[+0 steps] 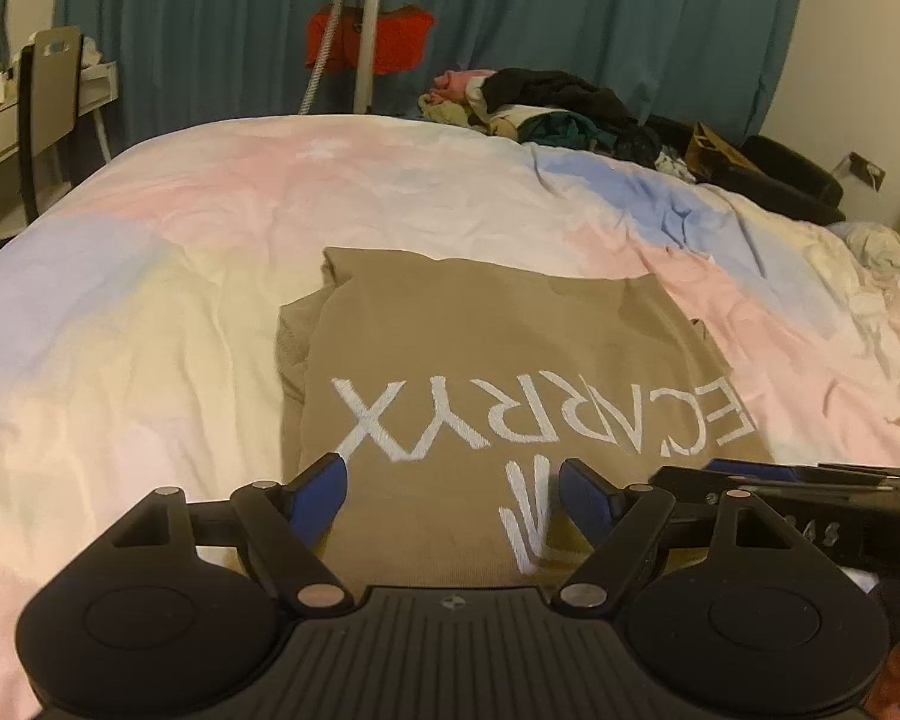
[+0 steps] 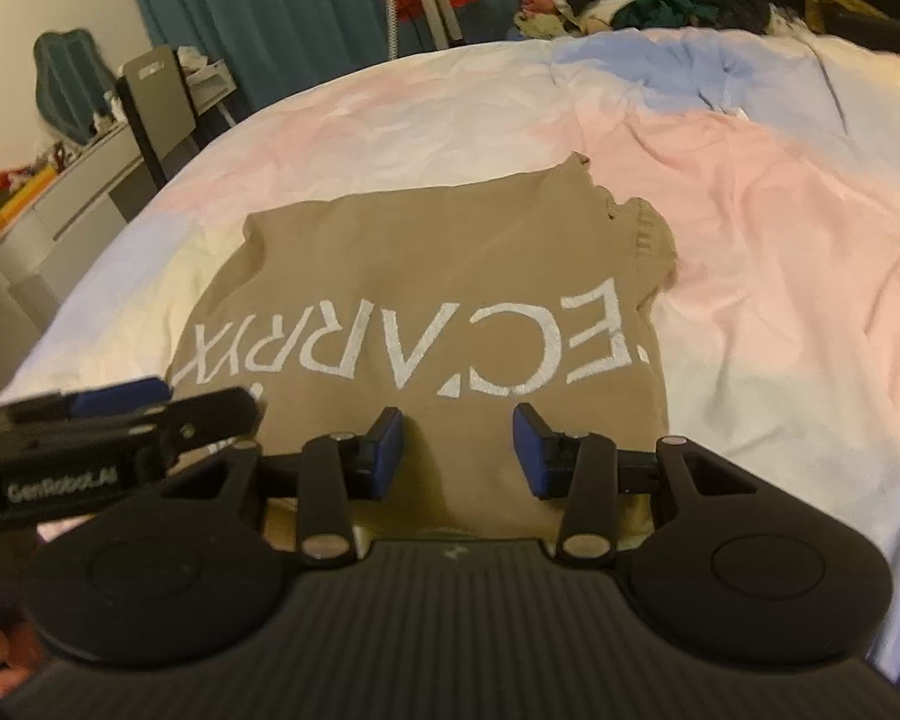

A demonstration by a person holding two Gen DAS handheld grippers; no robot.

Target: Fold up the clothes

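Lying in the middle of both frames, the tan sweatshirt [image 1: 486, 372] is already folded into a compact block on the pastel bed cover [image 1: 150, 312], with its white lettering [image 1: 426, 414] facing up and reading upside down from the cameras, so the collar side seems to point toward the person. The left gripper [image 1: 450, 492] sits at the bottom centre of its view with the blue pads [image 1: 315, 498] well apart; nothing is between them, only the near part of the garment shows below. The right gripper [image 2: 459, 450] is at the bottom centre of its own view, also spread wide and holding nothing, with the near hem just under its pads [image 2: 531, 456]. Both tools stand side by side (each one shows in the other's frame, at the lower edge), probably because the two near corners are to be taken together for one more fold away from the person, or because the fold is finished and they have let go; I cannot tell which. A ribbed cuff [image 2: 648, 234] sticks out at the upper right of the block, which may need tucking. The pile of other clothes [image 1: 546, 108] waits at the upper right, well apart.
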